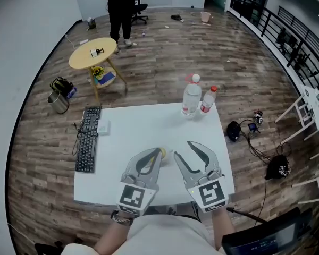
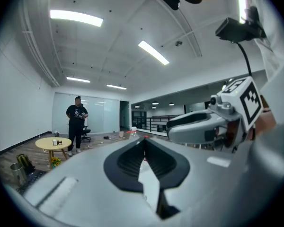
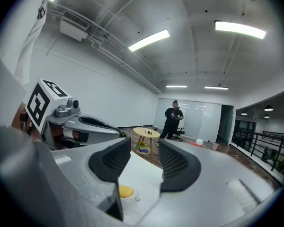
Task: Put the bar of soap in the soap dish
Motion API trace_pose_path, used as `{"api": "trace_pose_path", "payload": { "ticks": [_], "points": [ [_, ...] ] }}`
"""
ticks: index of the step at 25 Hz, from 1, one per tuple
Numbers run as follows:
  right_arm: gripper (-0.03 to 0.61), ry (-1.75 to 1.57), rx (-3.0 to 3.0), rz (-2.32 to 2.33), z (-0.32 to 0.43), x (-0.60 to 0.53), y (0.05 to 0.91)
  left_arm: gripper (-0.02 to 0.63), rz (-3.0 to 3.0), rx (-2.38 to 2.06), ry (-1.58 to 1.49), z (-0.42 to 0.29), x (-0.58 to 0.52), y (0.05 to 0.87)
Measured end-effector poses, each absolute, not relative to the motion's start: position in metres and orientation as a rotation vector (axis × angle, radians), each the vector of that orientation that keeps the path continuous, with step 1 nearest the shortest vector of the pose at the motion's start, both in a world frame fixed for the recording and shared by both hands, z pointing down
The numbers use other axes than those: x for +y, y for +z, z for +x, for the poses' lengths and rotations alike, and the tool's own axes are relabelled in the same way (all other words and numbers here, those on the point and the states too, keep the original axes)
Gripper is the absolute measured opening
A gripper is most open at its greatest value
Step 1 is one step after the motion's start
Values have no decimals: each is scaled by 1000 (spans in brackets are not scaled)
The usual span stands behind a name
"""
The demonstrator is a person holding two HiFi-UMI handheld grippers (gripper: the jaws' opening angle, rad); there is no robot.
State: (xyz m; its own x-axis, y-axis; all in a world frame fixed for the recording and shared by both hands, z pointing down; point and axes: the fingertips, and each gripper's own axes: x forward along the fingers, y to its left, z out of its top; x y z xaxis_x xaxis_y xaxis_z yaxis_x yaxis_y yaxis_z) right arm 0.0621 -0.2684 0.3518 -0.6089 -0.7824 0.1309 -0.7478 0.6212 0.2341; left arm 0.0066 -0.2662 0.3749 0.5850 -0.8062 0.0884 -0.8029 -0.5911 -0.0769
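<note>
Fingers of the left gripper: how are they found?
— Pressed shut, pad against pad, with nothing held between them; only the white table is glimpsed below the seam.

And those of the right gripper?
— Spread wide, and nothing is gripped; both grippers are held side by side above the table's near edge.

Where is the bar of soap placed?
— It is seen lying on the table, small and yellow, low in the right gripper's gap, under the pad at that view's left; in the head view it is found just beyond the left gripper's tips.

What is set further off?
— A black keyboard is laid along the table's left edge; a large clear water bottle and a smaller red-capped bottle are stood together at the far edge. Past the table, on the wooden floor, a round yellow side table is placed; a person in black is seen standing behind it.
</note>
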Motion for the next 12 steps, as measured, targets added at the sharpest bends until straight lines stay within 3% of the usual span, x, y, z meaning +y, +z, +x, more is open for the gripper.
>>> {"api": "trace_pose_path", "payload": {
  "ticks": [12],
  "points": [
    [127, -192, -2764, 1198, 69, -240, 338, 8, -2689, 1492, -162, 6, -238, 358]
  ]
}}
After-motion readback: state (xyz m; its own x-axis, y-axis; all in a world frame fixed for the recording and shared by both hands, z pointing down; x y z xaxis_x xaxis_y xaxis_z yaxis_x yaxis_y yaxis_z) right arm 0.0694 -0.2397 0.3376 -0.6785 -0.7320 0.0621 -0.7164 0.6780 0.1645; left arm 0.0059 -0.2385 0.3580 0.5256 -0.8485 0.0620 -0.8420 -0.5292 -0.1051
